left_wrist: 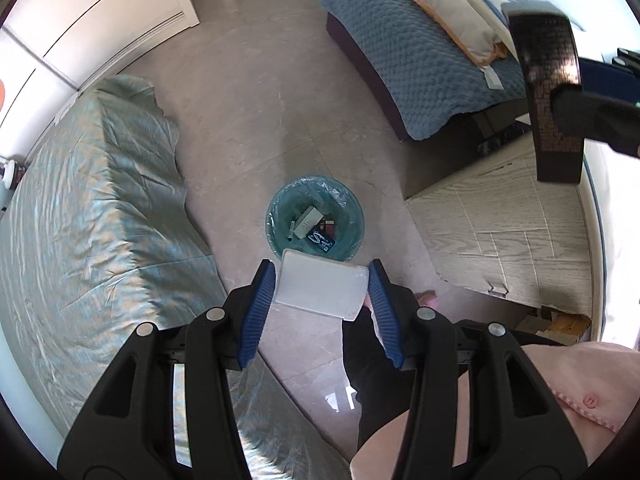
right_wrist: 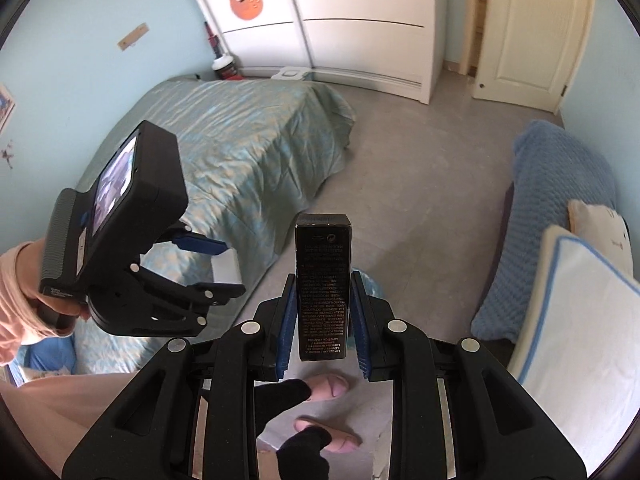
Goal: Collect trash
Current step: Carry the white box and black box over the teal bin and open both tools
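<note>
Left gripper (left_wrist: 322, 290) clamps white box (left_wrist: 320, 290) above bin (left_wrist: 315, 220); right gripper (right_wrist: 324, 316) clamps black carton (right_wrist: 323, 280).

A flat white rectangular box (left_wrist: 322, 285) with rounded corners is suspended above the floor, its broad face up and slightly tilted, held at its two short sides. It hangs just over the near rim of a round bin (left_wrist: 315, 222) lined with a translucent teal bag. The bin stands on the floor between two beds and contains a pale carton, a small blue packet and dark items. A tall, narrow black carton (right_wrist: 323, 280) printed with fine text is held upright by its two long sides, clear of the floor.
</note>
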`<state>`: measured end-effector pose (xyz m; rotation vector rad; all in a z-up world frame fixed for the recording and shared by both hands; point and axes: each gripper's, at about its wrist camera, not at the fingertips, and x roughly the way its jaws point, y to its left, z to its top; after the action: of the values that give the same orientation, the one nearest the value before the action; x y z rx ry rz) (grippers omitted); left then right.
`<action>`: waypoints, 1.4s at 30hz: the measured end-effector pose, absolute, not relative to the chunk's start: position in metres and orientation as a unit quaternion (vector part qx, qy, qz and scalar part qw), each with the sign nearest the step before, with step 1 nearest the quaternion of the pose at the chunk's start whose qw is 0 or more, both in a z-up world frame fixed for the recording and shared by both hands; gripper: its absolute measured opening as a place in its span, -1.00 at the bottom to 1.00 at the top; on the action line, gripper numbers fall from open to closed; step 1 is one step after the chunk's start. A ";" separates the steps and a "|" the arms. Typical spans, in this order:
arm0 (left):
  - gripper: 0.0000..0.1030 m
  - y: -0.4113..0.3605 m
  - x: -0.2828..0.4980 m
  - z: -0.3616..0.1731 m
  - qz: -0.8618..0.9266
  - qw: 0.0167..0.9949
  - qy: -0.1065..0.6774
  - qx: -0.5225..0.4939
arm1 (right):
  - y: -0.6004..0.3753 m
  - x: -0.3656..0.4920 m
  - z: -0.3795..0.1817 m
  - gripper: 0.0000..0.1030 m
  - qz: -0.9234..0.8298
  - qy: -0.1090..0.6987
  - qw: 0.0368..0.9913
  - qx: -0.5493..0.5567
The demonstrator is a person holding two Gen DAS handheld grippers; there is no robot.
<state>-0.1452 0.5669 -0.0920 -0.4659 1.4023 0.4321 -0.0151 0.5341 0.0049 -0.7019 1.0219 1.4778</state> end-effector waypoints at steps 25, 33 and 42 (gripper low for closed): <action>0.87 0.583 -0.140 -0.095 0.212 0.718 0.637 -0.186 | 0.548 -0.006 0.003 0.71 0.621 0.453 0.576 -0.279; 0.87 0.582 -0.136 -0.092 0.207 0.723 0.633 -0.185 | 0.537 0.001 0.003 0.71 0.609 0.462 0.585 -0.271; 0.87 0.572 -0.132 -0.090 0.203 0.725 0.631 -0.187 | 0.525 0.007 0.004 0.72 0.604 0.468 0.589 -0.265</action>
<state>-0.1319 0.5720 -0.0898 -0.4121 1.3927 0.4473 0.0069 0.5252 0.0040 -0.6162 1.0896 1.4061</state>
